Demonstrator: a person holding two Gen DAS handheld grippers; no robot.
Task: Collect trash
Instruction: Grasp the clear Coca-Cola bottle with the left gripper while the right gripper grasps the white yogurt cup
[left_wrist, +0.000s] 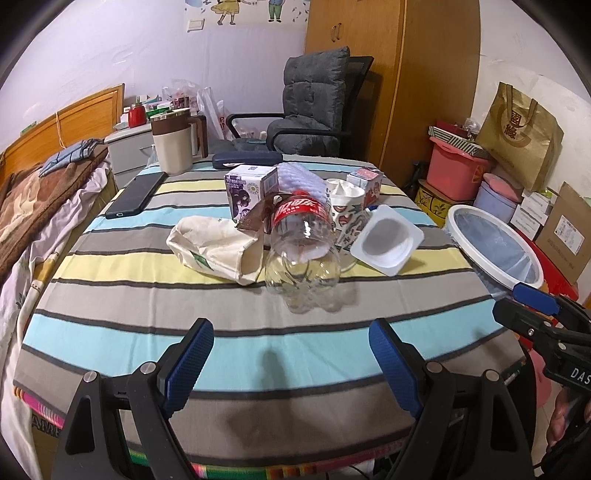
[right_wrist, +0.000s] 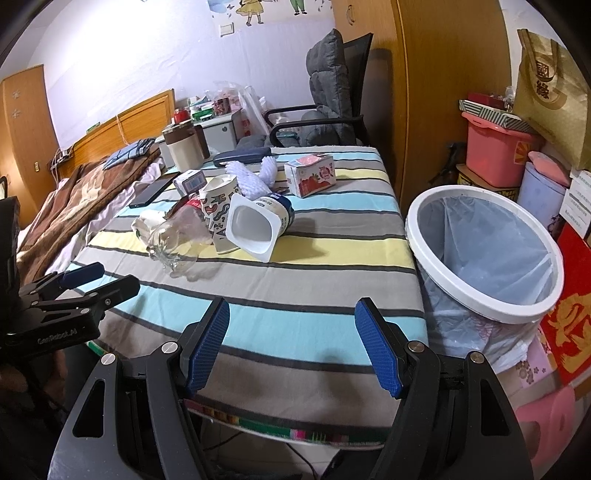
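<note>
Trash lies in a pile mid-table: a clear plastic bottle (left_wrist: 304, 251) with a red label on its side, a white yogurt cup (left_wrist: 386, 240) tipped over, a patterned paper cup (left_wrist: 345, 206), a purple carton (left_wrist: 249, 192), a red-and-white carton (right_wrist: 310, 175) and a crumpled cream bag (left_wrist: 212, 247). The bottle (right_wrist: 177, 240) and yogurt cup (right_wrist: 255, 225) also show in the right wrist view. A white-rimmed bin (right_wrist: 484, 254) with a plastic liner stands right of the table. My left gripper (left_wrist: 291, 354) is open and empty over the near table edge. My right gripper (right_wrist: 291, 339) is open and empty too.
A striped cloth covers the table (left_wrist: 147, 332). A phone (left_wrist: 136, 194), a beige mug (left_wrist: 171, 146) and a dark case (left_wrist: 245, 158) sit at the back. A bed is left, a grey chair (left_wrist: 314, 107) behind, boxes and bags (left_wrist: 517, 136) at right.
</note>
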